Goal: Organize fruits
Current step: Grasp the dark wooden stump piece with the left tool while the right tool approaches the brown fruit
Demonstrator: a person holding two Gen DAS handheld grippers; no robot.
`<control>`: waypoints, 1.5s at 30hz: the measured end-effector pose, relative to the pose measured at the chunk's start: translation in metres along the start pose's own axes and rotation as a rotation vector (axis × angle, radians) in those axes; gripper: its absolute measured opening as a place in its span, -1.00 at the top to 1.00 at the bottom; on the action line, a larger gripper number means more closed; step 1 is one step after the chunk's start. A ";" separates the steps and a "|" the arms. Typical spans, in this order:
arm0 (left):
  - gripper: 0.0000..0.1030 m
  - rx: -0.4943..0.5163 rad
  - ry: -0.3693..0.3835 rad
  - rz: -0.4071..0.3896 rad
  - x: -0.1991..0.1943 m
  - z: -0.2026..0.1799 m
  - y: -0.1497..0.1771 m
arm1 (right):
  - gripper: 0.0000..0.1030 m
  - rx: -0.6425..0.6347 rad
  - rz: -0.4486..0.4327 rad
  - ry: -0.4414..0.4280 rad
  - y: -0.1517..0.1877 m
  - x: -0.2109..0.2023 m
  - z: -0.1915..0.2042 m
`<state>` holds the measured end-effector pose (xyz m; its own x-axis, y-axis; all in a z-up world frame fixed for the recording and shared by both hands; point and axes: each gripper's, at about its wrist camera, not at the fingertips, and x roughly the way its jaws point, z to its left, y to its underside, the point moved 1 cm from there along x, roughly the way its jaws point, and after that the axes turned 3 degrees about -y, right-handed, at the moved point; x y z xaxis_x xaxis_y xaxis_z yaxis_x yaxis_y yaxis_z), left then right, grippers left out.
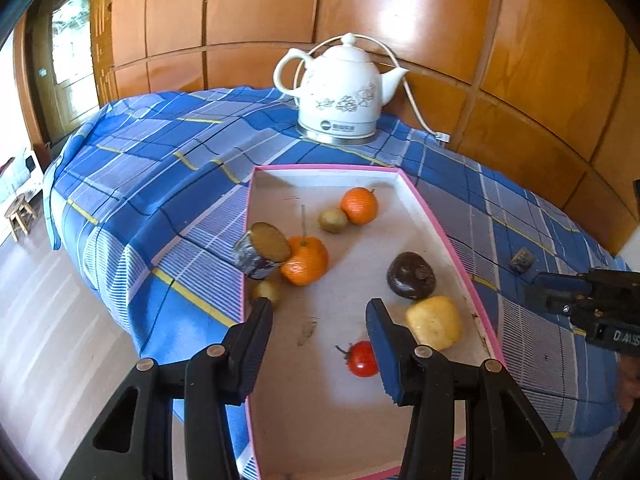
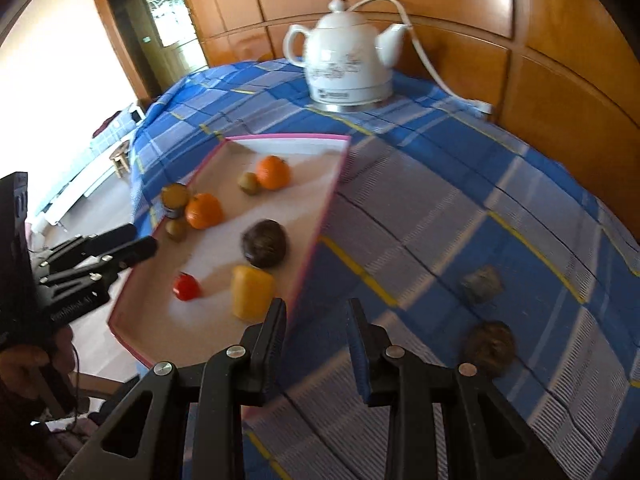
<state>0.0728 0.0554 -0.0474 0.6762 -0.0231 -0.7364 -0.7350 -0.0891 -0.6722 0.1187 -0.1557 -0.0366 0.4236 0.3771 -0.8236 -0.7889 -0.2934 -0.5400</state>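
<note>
Holding both pairs of tongs apart and empty, we list what lies ahead of them. The left tongs (image 1: 320, 308) hover over the near half of a pink-rimmed tray (image 1: 440, 232) whose long axis runs straight away from them, toward the white kettle (image 1: 340, 92) on the checked worktop (image 1: 160, 184).

In the tray:
- red tomato (image 1: 362, 360), just beside the right finger, stem pointing left;
- yellow fruit (image 1: 434, 322), right of that finger;
- dark round fruit (image 1: 411, 276), just beyond the yellow one;
- near orange (image 1: 306, 260), stem up, touching a can (image 1: 262, 250) that tilts at the tray's left rim, its end face turned up toward us;
- kiwi (image 1: 266, 290) by the left fingertip;
- far orange (image 1: 359, 205) touching a second kiwi (image 1: 333, 220).

The right tongs (image 2: 316, 320) hang over the tray's near right edge. To their right, on the cloth: a brown round fruit (image 2: 490, 346) and, beyond it, a small grey lump (image 2: 482, 284).

Writing: kettle label illegible; partial lettering "DAAS" on the right tongs' body.
</note>
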 end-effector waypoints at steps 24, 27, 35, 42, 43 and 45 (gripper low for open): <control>0.04 0.118 0.024 0.018 -0.001 -0.046 -0.001 | 0.40 0.234 -0.011 0.279 0.054 -0.060 -0.151; 0.04 0.139 0.030 0.021 0.001 -0.055 -0.003 | 0.40 0.313 0.005 0.315 0.058 -0.059 -0.168; 0.04 0.189 0.058 0.030 0.006 -0.079 -0.007 | 0.40 0.327 -0.001 0.326 0.056 -0.063 -0.169; 0.04 0.242 0.107 0.034 0.010 -0.108 -0.015 | 0.40 0.363 -0.005 0.347 0.056 -0.066 -0.174; 0.04 0.256 0.114 0.032 0.010 -0.113 -0.017 | 0.40 0.376 -0.003 0.354 0.057 -0.067 -0.176; 0.04 0.278 0.132 0.029 0.010 -0.124 -0.019 | 0.40 0.399 0.000 0.362 0.058 -0.068 -0.181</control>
<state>0.1000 -0.0669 -0.0322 0.6424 -0.1523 -0.7511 -0.7270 0.1891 -0.6601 0.1249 -0.3574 -0.0431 0.4941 0.0293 -0.8689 -0.8671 0.0892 -0.4901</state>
